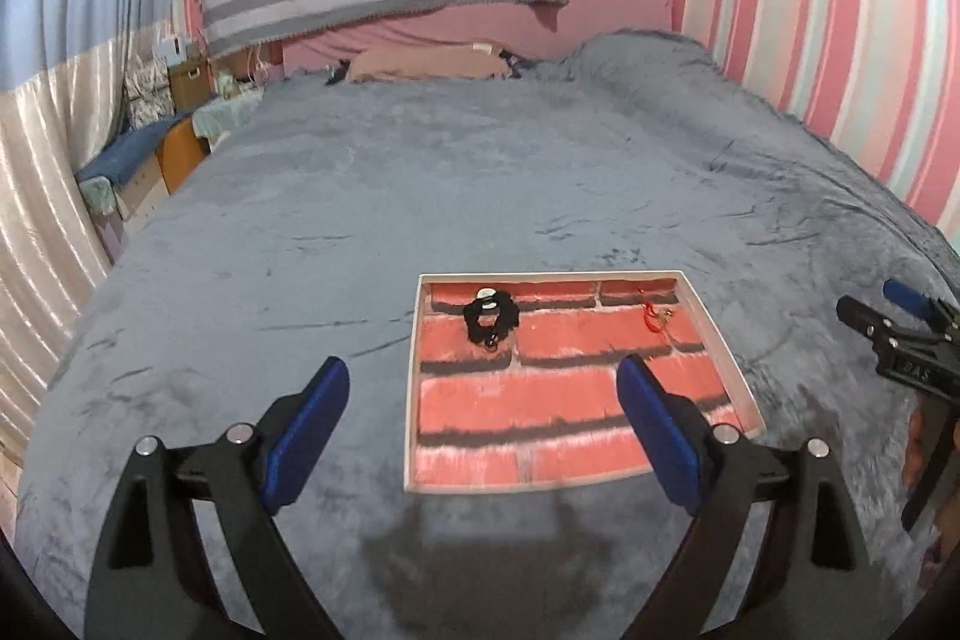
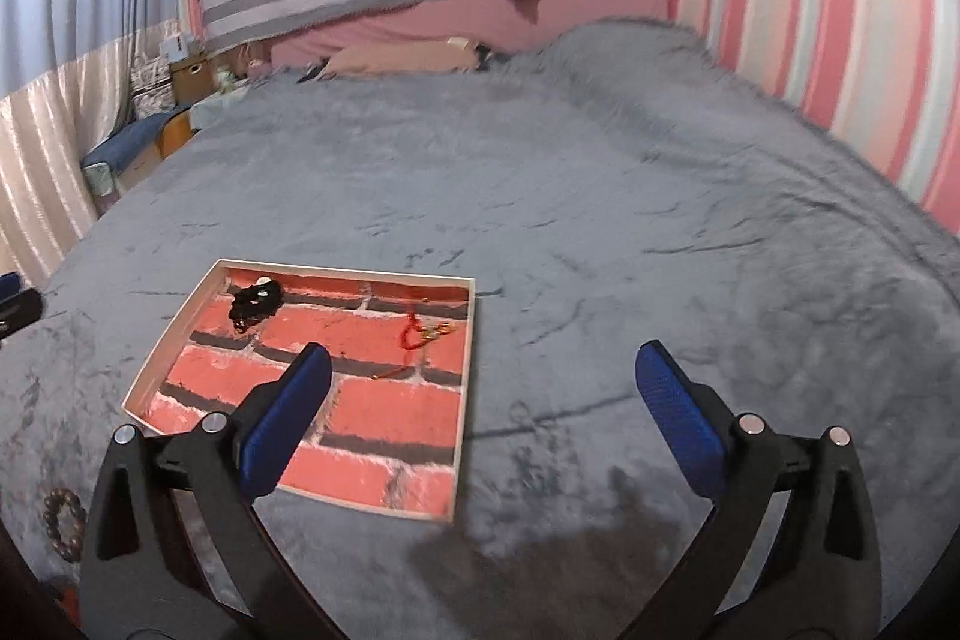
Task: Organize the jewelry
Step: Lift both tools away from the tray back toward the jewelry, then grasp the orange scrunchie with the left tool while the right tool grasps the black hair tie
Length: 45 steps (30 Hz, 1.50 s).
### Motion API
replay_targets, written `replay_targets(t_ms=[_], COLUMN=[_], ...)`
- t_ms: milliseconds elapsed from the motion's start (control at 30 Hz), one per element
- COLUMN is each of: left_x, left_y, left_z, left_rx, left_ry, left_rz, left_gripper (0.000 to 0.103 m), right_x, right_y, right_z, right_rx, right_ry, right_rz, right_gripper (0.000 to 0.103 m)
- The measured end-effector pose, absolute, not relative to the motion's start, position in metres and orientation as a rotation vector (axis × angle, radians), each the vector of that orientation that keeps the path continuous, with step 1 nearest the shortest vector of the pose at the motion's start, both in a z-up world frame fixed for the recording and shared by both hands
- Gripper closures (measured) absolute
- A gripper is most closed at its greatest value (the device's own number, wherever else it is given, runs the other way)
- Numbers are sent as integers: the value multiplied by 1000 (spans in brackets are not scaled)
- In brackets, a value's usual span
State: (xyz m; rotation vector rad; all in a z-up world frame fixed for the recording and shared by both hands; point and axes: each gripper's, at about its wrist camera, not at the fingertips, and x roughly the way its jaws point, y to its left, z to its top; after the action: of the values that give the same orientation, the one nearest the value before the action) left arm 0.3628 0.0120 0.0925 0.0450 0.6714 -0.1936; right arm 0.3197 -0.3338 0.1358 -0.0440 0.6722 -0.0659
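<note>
A shallow white-rimmed tray (image 1: 726,352) with a red brick-pattern floor lies on the grey bed; it also shows in the right wrist view (image 2: 468,388). In it lie a black bracelet with a white piece (image 1: 491,321) (image 2: 255,303) at the far left and a red cord with a gold charm (image 1: 657,319) (image 2: 420,334) at the far right. A brown bead bracelet (image 2: 63,523) lies on the blanket left of the tray. My left gripper (image 1: 483,427) is open and empty over the tray's near edge. My right gripper (image 2: 486,412) is open and empty just right of the tray, and shows in the left wrist view (image 1: 882,310).
The grey blanket (image 1: 420,196) covers the whole bed. A pink pillow (image 1: 426,61) lies at the head. Striped pink walls (image 1: 840,58) run along the right side. Furniture and boxes (image 1: 168,124) stand beyond the bed's left edge.
</note>
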Motion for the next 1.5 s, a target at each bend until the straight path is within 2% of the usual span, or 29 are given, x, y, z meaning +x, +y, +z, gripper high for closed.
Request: replay_targets(t_ms=[267, 500, 867, 1367, 1500], left_x=[287, 228, 152, 89, 83], left_y=[22, 19, 23, 12, 19], left_z=[98, 77, 35, -36, -46], left_rx=[95, 126, 39, 58, 15], left_ry=[627, 577, 580, 634, 666], left_rz=[-179, -160, -161, -162, -179], left_gripper=[14, 12, 12, 12, 12], right_x=[246, 190, 104, 35, 31], right_y=[-321, -305, -297, -284, -282], right_z=[139, 112, 68, 5, -7], right_rx=[-108, -142, -27, -25, -26], right_ry=[626, 628, 644, 701, 740], right_rz=[-112, -92, -6, 13, 25], right_gripper=[4, 4, 4, 5, 10])
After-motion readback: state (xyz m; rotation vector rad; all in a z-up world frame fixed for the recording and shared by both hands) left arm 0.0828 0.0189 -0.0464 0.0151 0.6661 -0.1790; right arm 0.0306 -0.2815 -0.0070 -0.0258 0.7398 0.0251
